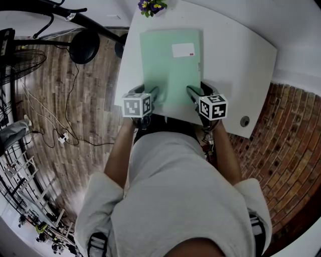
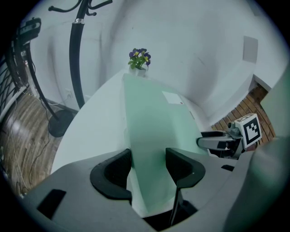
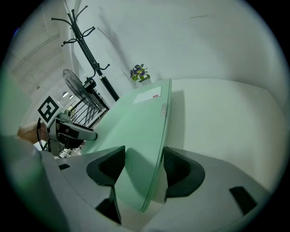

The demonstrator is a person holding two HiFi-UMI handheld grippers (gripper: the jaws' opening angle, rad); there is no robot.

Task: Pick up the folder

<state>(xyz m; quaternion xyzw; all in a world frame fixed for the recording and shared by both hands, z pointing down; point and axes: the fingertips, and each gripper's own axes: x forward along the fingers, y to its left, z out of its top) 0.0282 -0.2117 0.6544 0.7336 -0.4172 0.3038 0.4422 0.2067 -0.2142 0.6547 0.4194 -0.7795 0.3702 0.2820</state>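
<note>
Inside parted left tongs point(image 2: 148, 153) and parted right tongs point(image 3: 143, 150) lies the folder point(image 1: 168, 65).

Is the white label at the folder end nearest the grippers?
No, the label sits at the far end of the folder, near the flowers.

White table point(image 1: 235, 60), wood floor point(image 1: 93, 93), brick paving point(image 1: 286, 143), perhaps a standing fan point(image 3: 77, 88).

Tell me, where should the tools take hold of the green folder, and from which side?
Grip the green folder at its near short edge, close to both corners, coming from the person's side. It lies flat and thin on the white table, so only an edge fits between jaws.
</note>
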